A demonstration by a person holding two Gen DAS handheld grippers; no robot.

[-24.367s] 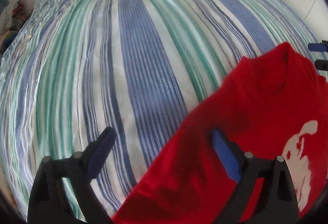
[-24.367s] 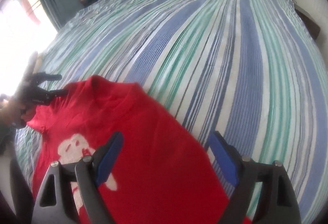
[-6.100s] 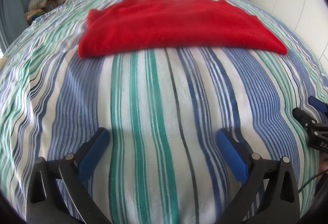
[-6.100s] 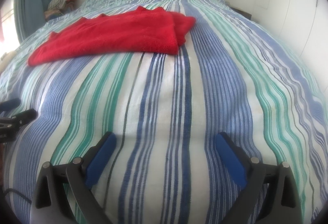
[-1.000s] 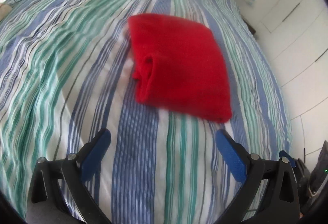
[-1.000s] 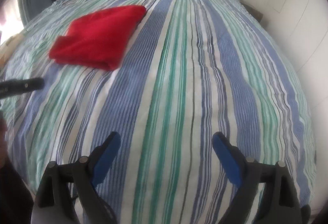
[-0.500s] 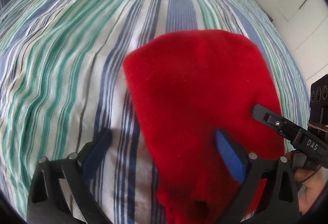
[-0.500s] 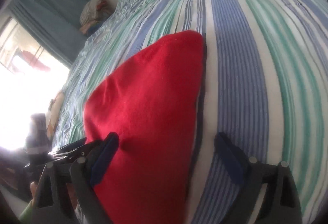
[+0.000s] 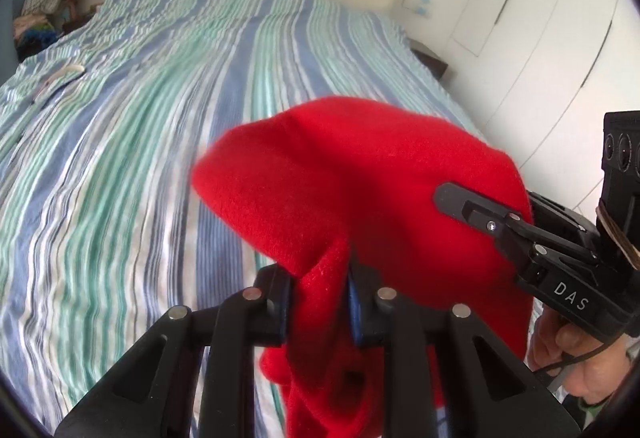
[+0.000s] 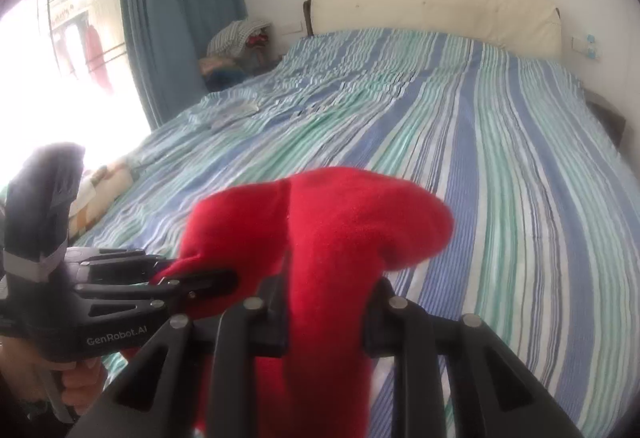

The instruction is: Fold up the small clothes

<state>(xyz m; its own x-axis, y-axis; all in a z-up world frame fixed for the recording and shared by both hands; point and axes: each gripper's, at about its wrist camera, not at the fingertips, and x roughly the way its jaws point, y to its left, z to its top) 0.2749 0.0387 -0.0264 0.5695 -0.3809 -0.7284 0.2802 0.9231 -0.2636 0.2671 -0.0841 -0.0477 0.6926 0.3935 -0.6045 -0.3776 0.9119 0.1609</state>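
Left wrist: red garment (image 9: pixel 360 173) now gripped, lifted.

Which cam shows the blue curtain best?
Right wrist. The blue curtain hangs in full beside the bright window, left of the bed. The left wrist view catches at most a blue sliver at its top-left edge.

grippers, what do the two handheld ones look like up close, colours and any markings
Both are matte black plastic with triangular cutouts and silver rivets. The left gripper has blue finger pads and, seen from the right wrist, white "GenRobot.AI" lettering and a grey band. The right gripper shows white "DAS" lettering and a thin black cable in the left wrist view.
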